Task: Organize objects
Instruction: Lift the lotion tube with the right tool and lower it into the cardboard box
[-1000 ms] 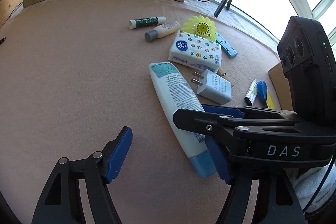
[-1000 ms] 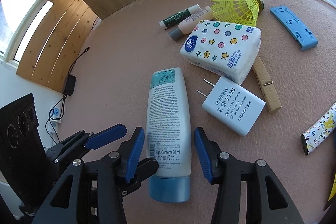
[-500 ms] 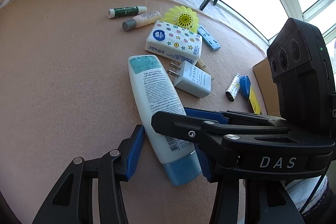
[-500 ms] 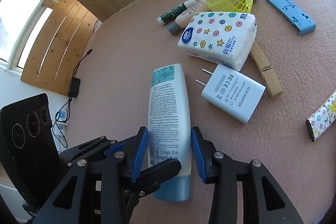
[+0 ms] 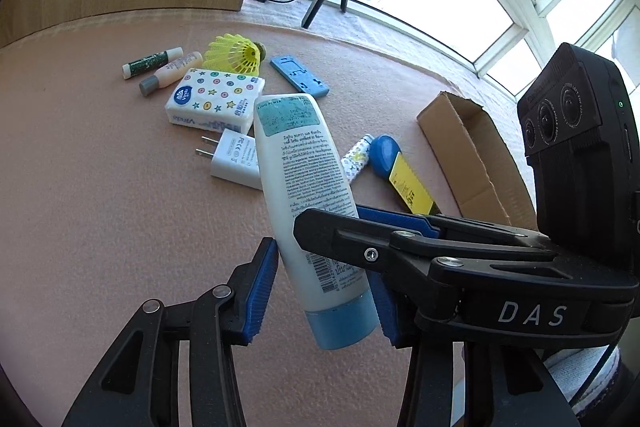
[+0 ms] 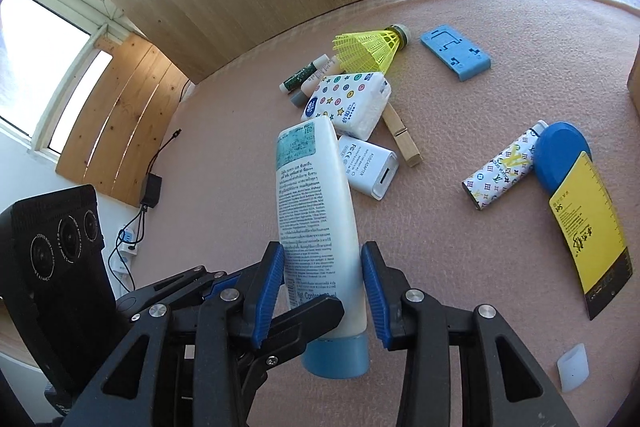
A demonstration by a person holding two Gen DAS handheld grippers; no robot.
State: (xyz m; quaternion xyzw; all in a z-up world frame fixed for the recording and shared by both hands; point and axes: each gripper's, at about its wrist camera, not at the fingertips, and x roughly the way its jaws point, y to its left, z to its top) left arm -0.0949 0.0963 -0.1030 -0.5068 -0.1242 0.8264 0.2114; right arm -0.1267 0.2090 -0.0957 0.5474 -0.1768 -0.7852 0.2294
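Lotion tube, cap end nearest, is clamped by both the left hand-held gripper and right hand-held gripper, lifted clear above the desk.

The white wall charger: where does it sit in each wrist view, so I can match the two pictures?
Left wrist view: white wall charger lies left of centre, prongs pointing left, partly behind the lotion tube.
Right wrist view: it lies just above centre, right of the tube's top end.
Shared landmark: the patterned tissue pack, directly beyond the charger in both.
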